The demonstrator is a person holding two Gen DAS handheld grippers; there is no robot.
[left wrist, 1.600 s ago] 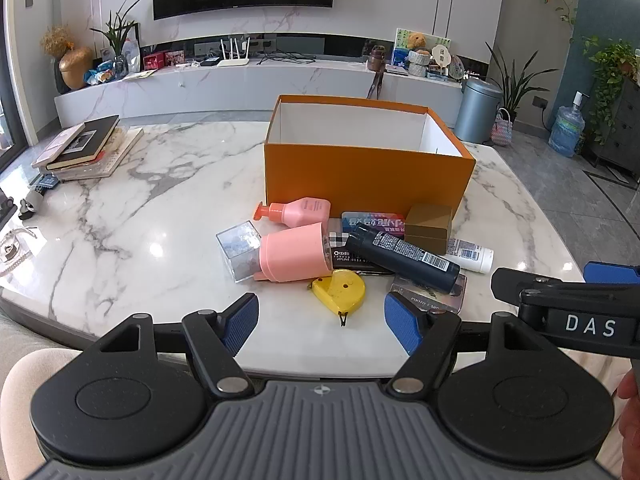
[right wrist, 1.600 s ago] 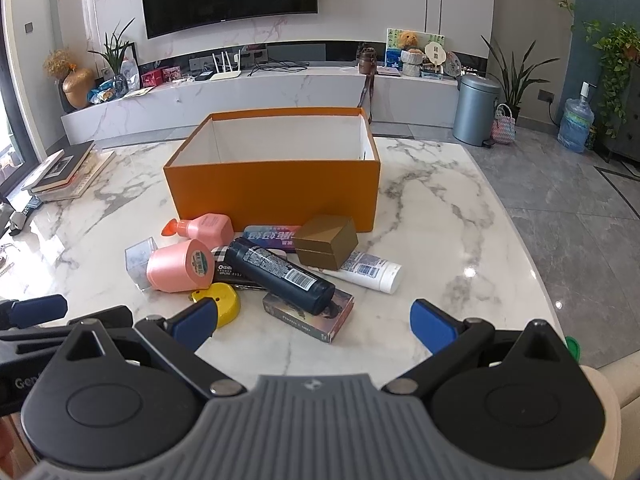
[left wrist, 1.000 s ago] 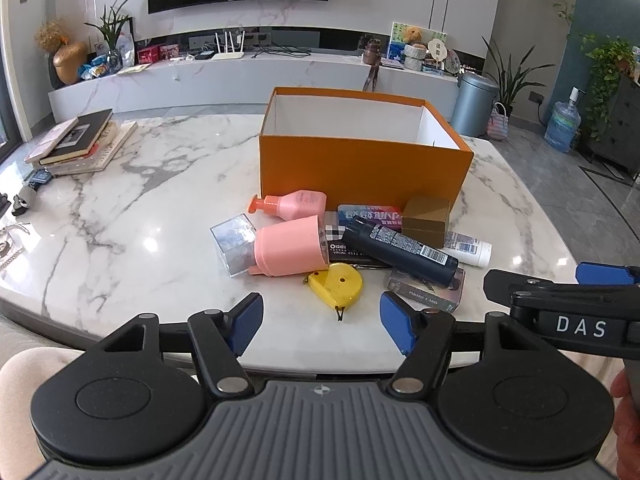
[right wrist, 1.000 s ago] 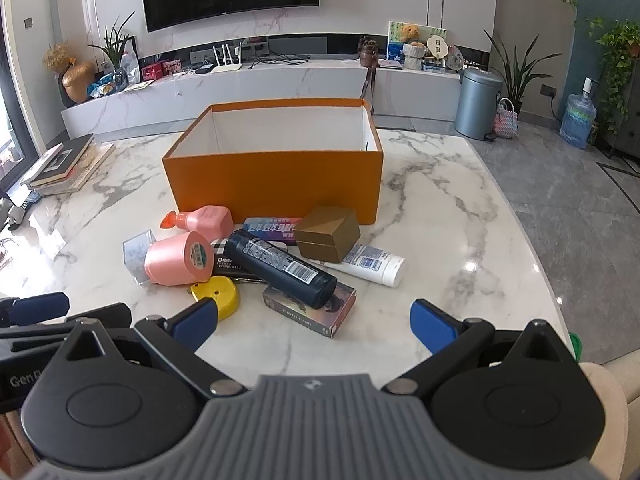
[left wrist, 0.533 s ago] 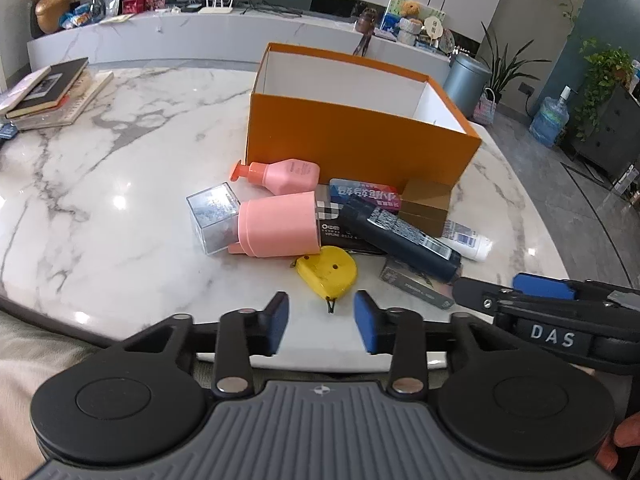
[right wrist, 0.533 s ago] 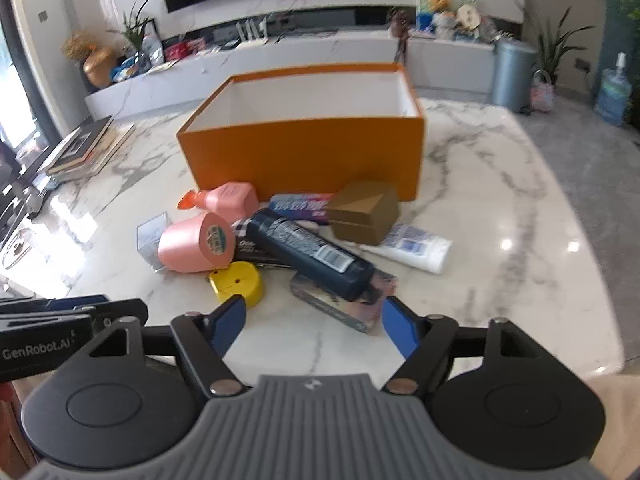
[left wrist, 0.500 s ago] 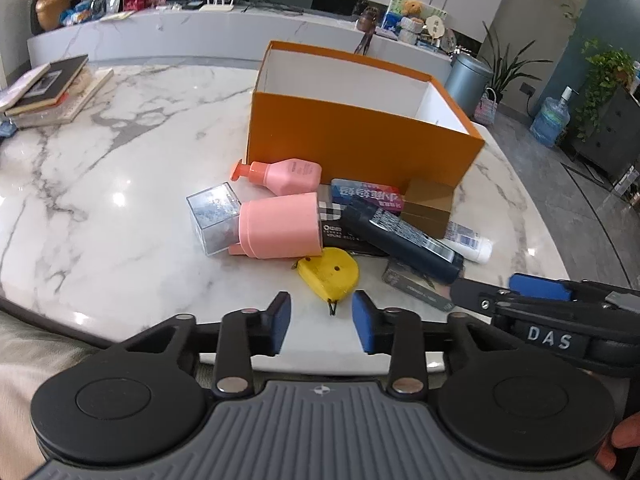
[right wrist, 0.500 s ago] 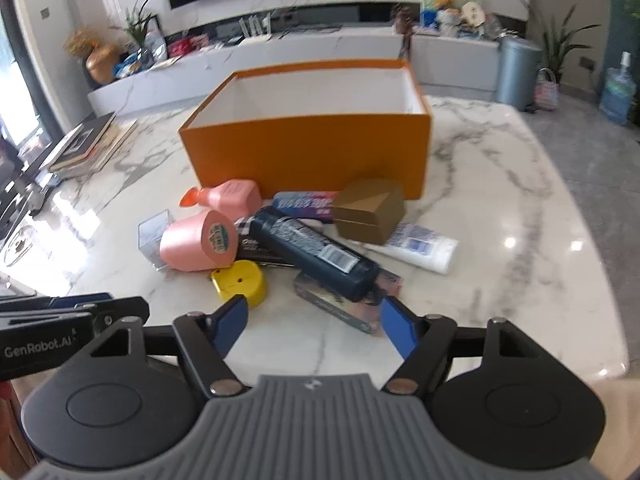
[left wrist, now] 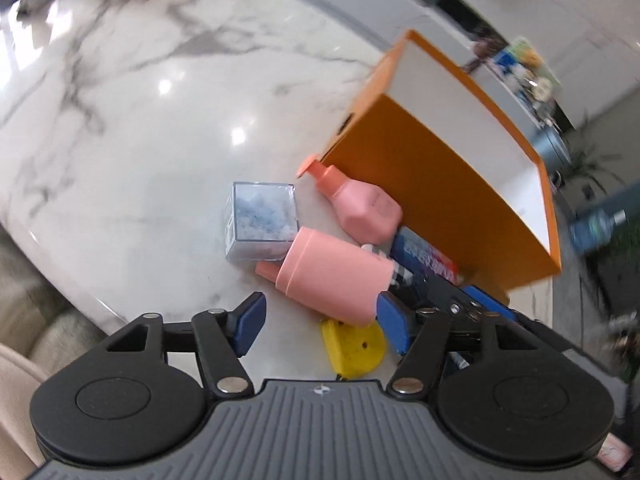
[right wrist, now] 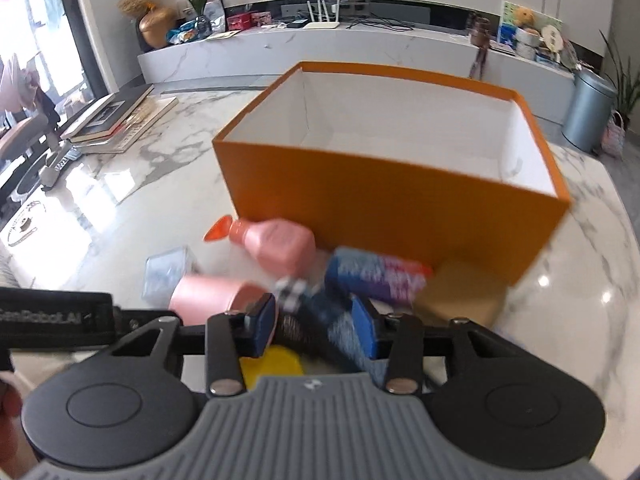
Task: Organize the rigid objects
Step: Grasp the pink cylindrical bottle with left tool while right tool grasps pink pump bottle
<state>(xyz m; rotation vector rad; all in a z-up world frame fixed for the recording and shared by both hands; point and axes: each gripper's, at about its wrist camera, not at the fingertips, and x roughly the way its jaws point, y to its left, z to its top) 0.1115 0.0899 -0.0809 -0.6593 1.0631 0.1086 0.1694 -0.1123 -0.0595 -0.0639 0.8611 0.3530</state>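
An open orange box (left wrist: 432, 184) (right wrist: 392, 208) stands on the marble table. In front of it lies a pile: a pink cylinder (left wrist: 336, 276) (right wrist: 208, 298), a pink pump bottle (left wrist: 360, 208) (right wrist: 276, 248), a clear box (left wrist: 260, 220) (right wrist: 168, 272), a yellow tape measure (left wrist: 354, 346) (right wrist: 272, 362), a dark tube (right wrist: 320, 328) and a blue-red packet (right wrist: 376, 278). My left gripper (left wrist: 320, 322) is open, its fingers on either side of the pink cylinder's near end. My right gripper (right wrist: 314, 330) is open, its fingers around the dark tube.
A brown box (right wrist: 460, 296) lies at the right of the pile against the orange box. A stack of books (right wrist: 116, 120) sits at the table's far left. A grey bin (right wrist: 588, 108) stands on the floor beyond the table.
Both grippers have moved forward and down onto the pile. The left one opened wider around the pink cylinder. The right one narrowed around the dark tube. Both views are motion-blurred.
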